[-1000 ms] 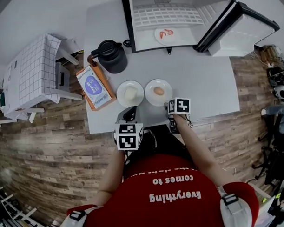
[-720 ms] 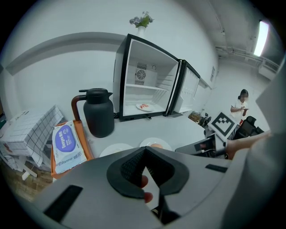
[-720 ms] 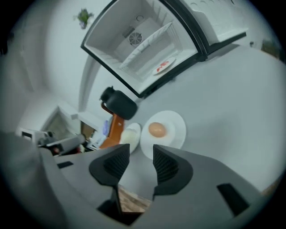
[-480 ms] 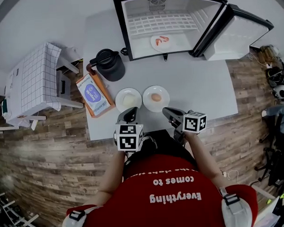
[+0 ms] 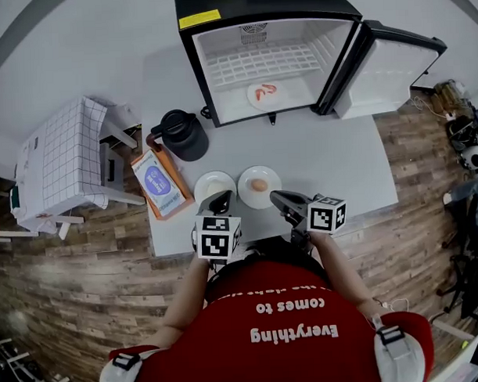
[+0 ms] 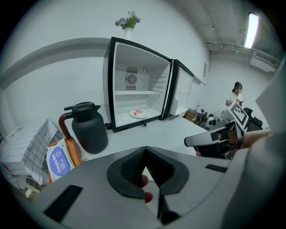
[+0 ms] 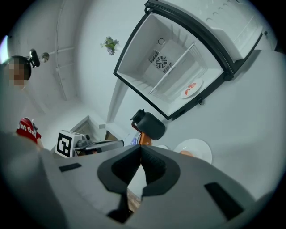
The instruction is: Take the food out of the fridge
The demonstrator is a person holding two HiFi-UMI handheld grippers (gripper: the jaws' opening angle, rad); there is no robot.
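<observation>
The fridge (image 5: pixel 256 5) stands at the back edge of the white worktop (image 5: pixel 331 152) with its door (image 5: pixel 383 68) swung wide to the right. A plate of shrimp (image 5: pixel 264 93) lies on the fridge floor, towards the front and below the wire shelf. A small vase of flowers (image 6: pixel 128 21) sits on the fridge top.

Two more plates lie side by side near the worktop's front edge. The left plate (image 5: pixel 214 185) carries a pale, whitish food. The right plate (image 5: pixel 259 183) carries a small round brownish one.

The left hand-held gripper (image 5: pixel 220 199) is clenched, its pads meeting at the tips, and I see nothing gripped. In the head view it shows over the front rim of the left plate.

The right hand-held gripper (image 5: pixel 276 197) has just been closing. Its jaws are now pressed together with nothing between them. Its tips show just beside the front right rim of the right plate, pointing towards the fridge.

Near the worktop's left edge stand a black jug (image 5: pixel 182 135) and a blue-and-white packet (image 5: pixel 159 180) lying on an orange board (image 5: pixel 176 174).
</observation>
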